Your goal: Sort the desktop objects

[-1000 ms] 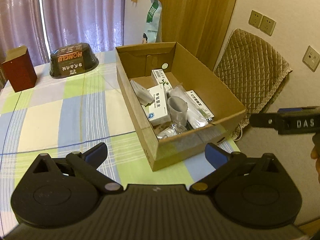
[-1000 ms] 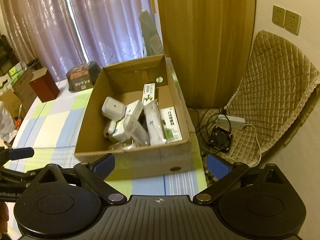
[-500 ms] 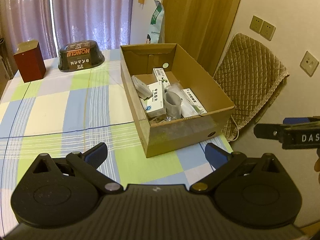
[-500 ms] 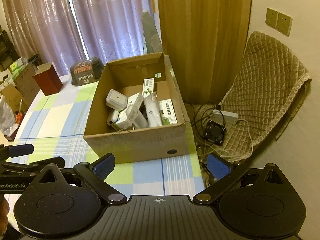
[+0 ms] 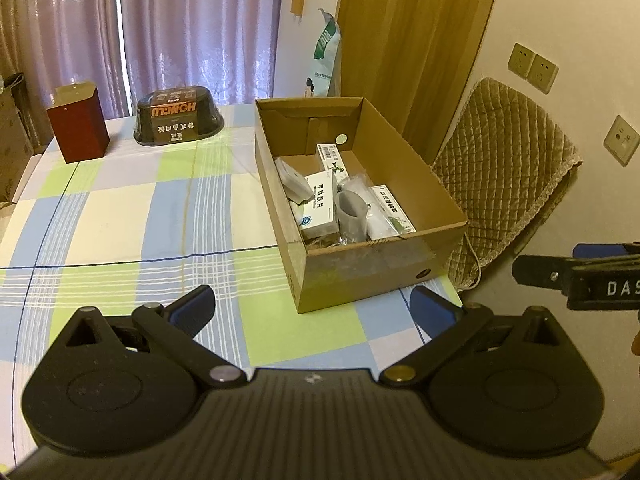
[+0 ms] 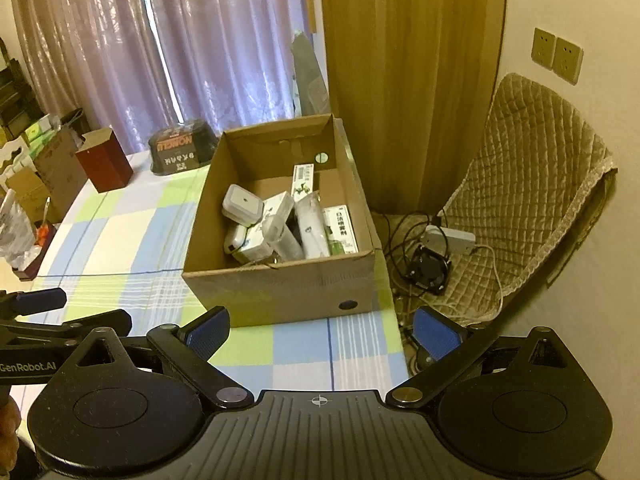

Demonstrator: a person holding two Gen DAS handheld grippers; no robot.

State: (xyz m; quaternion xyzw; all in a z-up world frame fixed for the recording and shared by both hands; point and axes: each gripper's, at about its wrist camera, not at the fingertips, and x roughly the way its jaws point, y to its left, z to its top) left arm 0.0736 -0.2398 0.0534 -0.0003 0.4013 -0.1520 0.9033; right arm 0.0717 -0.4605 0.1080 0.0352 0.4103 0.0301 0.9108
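An open cardboard box (image 5: pixel 400 268) (image 6: pixel 280 292) stands at the right end of the checked table. Inside lie several white medicine boxes (image 5: pixel 322 206) (image 6: pixel 342 228), a clear plastic cup (image 5: pixel 352 212), a white square case (image 6: pixel 243 202) and a wrapped white roll (image 6: pixel 310 222). My left gripper (image 5: pixel 312 310) hovers open and empty over the table's near edge, short of the box. Open and empty too, my right gripper (image 6: pixel 322 330) hangs near the box's front right corner. Each gripper shows at the edge of the other's view.
At the table's far end stand a dark red box (image 5: pixel 78 122) (image 6: pixel 104 160) and a black "HONGLU" tub (image 5: pixel 178 114) (image 6: pixel 180 148). Right of the table a quilted chair (image 6: pixel 532 184), cables and a power strip (image 6: pixel 450 236) crowd the floor. Cartons are stacked at the left (image 6: pixel 52 168).
Both grippers have drawn back from the box and risen, so it looks smaller and farther away. Both stayed open and empty.
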